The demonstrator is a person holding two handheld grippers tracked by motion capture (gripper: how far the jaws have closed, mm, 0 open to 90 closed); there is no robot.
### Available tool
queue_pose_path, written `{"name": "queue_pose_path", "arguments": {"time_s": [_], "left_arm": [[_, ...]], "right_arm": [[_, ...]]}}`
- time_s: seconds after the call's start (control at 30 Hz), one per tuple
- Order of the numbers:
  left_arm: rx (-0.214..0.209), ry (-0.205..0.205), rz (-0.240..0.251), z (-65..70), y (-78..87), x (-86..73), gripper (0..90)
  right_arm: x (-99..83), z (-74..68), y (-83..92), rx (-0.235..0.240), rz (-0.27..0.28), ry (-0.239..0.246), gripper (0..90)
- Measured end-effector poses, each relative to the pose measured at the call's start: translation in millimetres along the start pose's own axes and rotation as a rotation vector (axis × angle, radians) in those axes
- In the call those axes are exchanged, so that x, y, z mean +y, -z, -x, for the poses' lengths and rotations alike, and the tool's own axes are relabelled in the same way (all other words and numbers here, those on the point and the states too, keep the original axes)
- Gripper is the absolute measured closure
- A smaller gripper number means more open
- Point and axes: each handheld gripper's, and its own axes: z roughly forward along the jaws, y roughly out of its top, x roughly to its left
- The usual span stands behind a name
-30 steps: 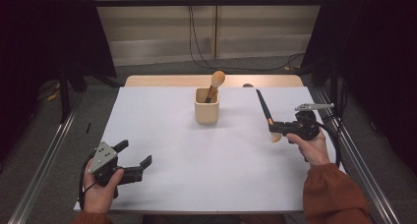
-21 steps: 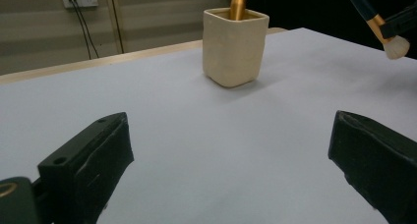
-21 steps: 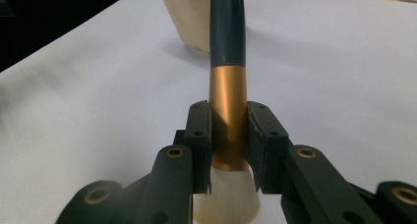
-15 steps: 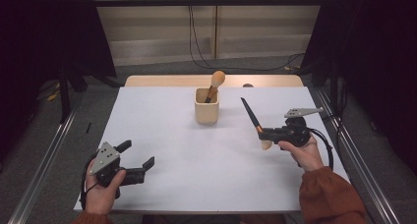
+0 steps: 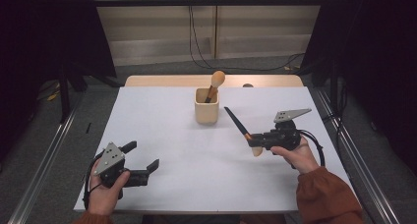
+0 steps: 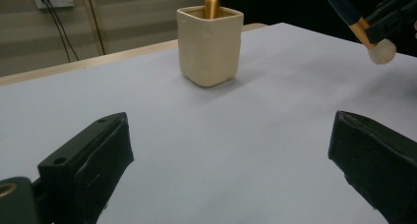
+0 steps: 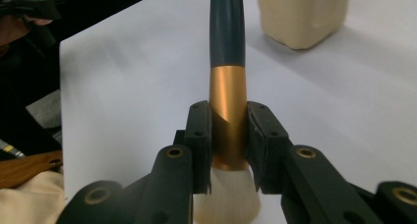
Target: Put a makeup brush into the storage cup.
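Pointing brush [image 5: 239, 126] handle toward cup [image 5: 206, 106] (bristles down).

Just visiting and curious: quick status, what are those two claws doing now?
Right gripper shut on brush, handle aimed toward cup. Left gripper open, empty. Cup holds another brush. Nothing between.

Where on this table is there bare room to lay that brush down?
Wide free patches: the white sheet between the cup and the left gripper, and the near middle. Tighter by the right gripper, which grips the brush beside the cup.
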Motion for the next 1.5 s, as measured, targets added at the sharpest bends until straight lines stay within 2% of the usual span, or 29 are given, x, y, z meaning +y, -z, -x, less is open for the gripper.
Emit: {"name": "queue_pose_path", "arguments": {"time_s": [0.1,0.27,0.37,0.57,0.8,0.93,1.1,1.23,1.33,1.4,1.5], "left_arm": [[-0.007,-0.015,-0.007,1.6,-1.2,0.9,2.7],[-0.021,-0.025,-0.008,3.4,-2.5,3.5,2.7],[-0.044,-0.032,-0.016,5.3,-4.2,6.2,2.8],[-0.087,-0.076,-0.02,9.1,-7.4,12.1,2.7],[-0.142,-0.121,-0.068,14.2,-16.7,19.2,2.8],[-0.143,-0.143,-0.089,12.9,-19.0,25.2,3.8],[-0.166,-0.118,-0.098,10.5,-20.3,31.2,3.8],[-0.188,-0.115,-0.115,11.5,-23.9,34.7,3.8],[-0.25,-0.063,-0.137,14.0,-25.9,39.2,3.8],[-0.241,-0.121,-0.159,18.4,-28.0,43.4,4.4],[-0.258,-0.136,-0.168,21.1,-31.5,47.8,4.4]], "right_arm": [[4.8,-6.1,-1.8,0.019,0.002,0.022,73.6],[9.4,-12.1,-8.1,0.036,-0.027,0.047,73.7],[12.2,-14.7,-13.2,0.047,-0.047,0.061,73.7],[17.9,-23.8,-18.7,0.079,-0.077,0.108,73.7],[21.1,-29.8,-23.8,0.094,-0.131,0.143,73.7],[24.8,-31.3,-27.0,0.097,-0.165,0.157,73.7],[28.1,-33.9,-31.4,0.1,-0.202,0.183,73.7],[31.4,-37.8,-34.1,0.11,-0.233,0.201,73.7],[34.4,-41.0,-35.8,0.111,-0.248,0.214,73.8],[36.1,-42.2,-37.5,0.115,-0.263,0.225,73.8],[38.5,-43.9,-41.0,0.123,-0.291,0.236,73.8]]}}
